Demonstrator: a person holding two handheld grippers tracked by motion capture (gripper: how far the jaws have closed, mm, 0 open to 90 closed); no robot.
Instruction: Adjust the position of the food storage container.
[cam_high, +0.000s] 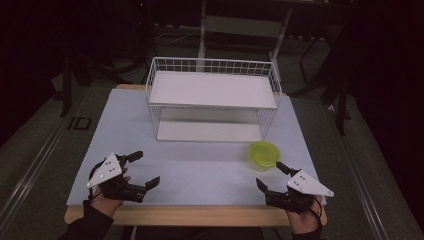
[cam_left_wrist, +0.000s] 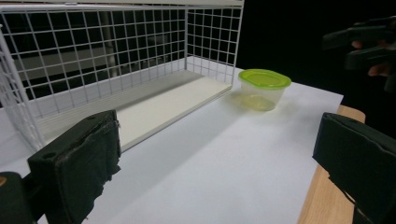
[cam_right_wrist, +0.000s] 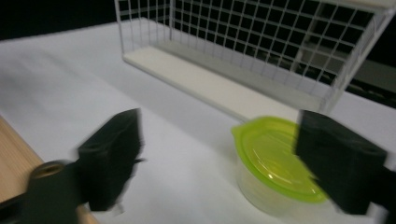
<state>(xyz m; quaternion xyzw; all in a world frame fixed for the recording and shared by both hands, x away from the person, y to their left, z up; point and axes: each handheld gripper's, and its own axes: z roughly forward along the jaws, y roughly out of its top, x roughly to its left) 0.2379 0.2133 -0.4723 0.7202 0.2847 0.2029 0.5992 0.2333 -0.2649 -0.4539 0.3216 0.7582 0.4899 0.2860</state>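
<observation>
Your table (cam_high: 200, 170): white top, wooden edge; you have a wire rack (cam_high: 212, 100) and a green-lidded tub (cam_high: 263, 154) on it.

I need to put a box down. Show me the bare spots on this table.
Widest free patch: the white table between the left tongs and right tongs, in front of the wire rack. The strip left of the rack is bare too. The near right corner is crowded by the green-lidded container.
</observation>
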